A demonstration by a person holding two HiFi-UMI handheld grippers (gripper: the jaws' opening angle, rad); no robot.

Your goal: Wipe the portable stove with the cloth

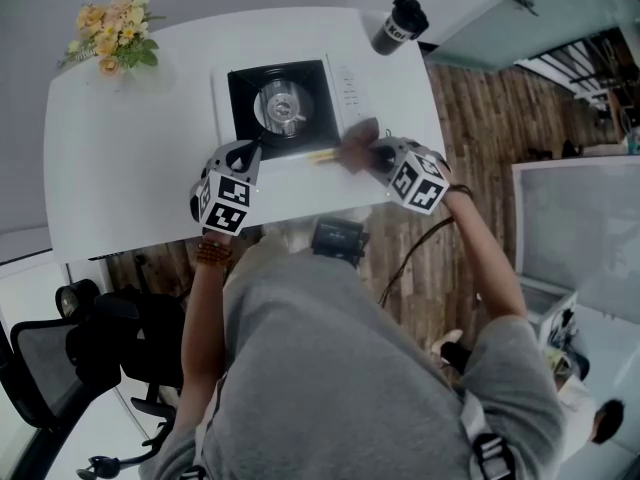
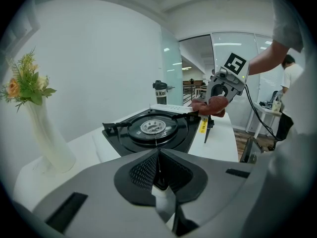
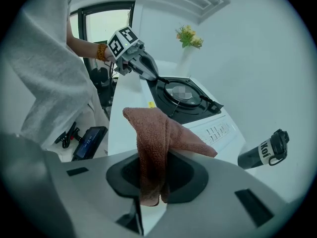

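The portable stove (image 1: 290,103), with a black top, a round burner and a white control strip on its right, sits mid-table. My right gripper (image 1: 372,154) is shut on a brown cloth (image 1: 355,150), which lies at the stove's near right corner over its front edge. In the right gripper view the cloth (image 3: 154,138) hangs folded out of the gripper (image 3: 154,175), with the stove (image 3: 184,99) beyond it. My left gripper (image 1: 252,152) is shut and empty, its tips at the stove's near left corner. From the left gripper (image 2: 158,150) the stove (image 2: 153,130) lies just ahead.
A dark travel mug (image 1: 400,24) stands at the white table's (image 1: 130,168) far right corner. A vase of yellow flowers (image 1: 112,34) stands at the far left. A small black device (image 1: 338,238) is by the person's body. An office chair (image 1: 60,358) is on the floor at the left.
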